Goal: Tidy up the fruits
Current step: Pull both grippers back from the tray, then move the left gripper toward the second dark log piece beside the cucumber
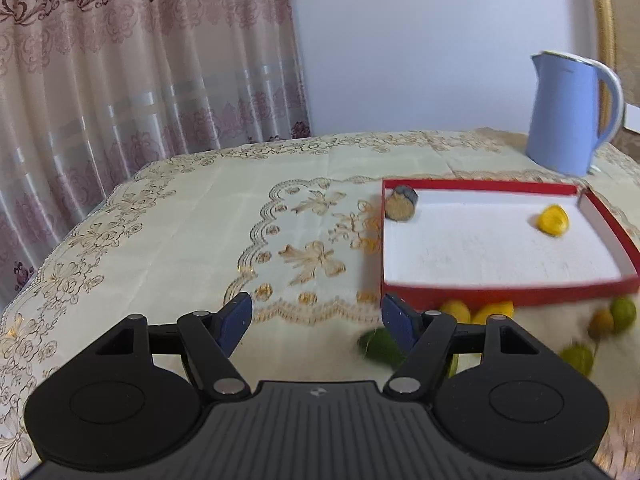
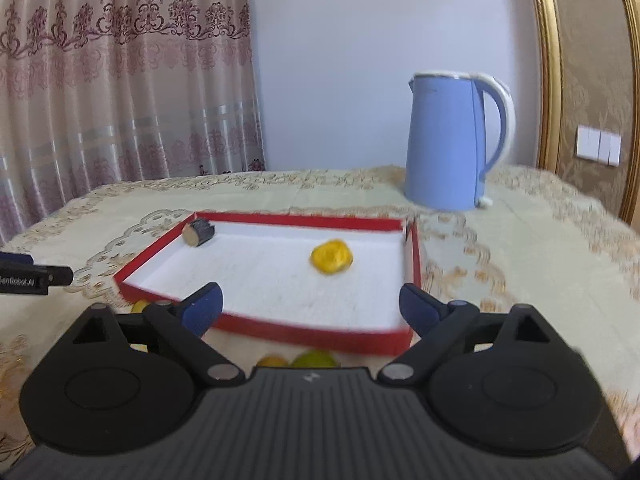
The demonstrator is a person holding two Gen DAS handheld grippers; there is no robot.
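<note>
A red tray [image 1: 500,294] with a white floor holds a yellow fruit [image 1: 553,220] at its right and a dark round piece [image 1: 401,203] in its far left corner. Several yellow and green fruits [image 1: 460,312] lie on the cloth in front of the tray. My left gripper [image 1: 316,320] is open and empty, left of the tray's near corner. My right gripper [image 2: 310,308] is open and empty over the tray's [image 2: 320,334] near edge. The yellow fruit [image 2: 332,257] and the dark piece [image 2: 199,233] show there too.
A blue kettle [image 2: 452,144] stands behind the tray; it also shows in the left wrist view [image 1: 568,112]. The table carries a cream embroidered cloth [image 1: 200,220]. A curtain hangs at the left. The left gripper's tip [image 2: 36,274] shows at the left edge.
</note>
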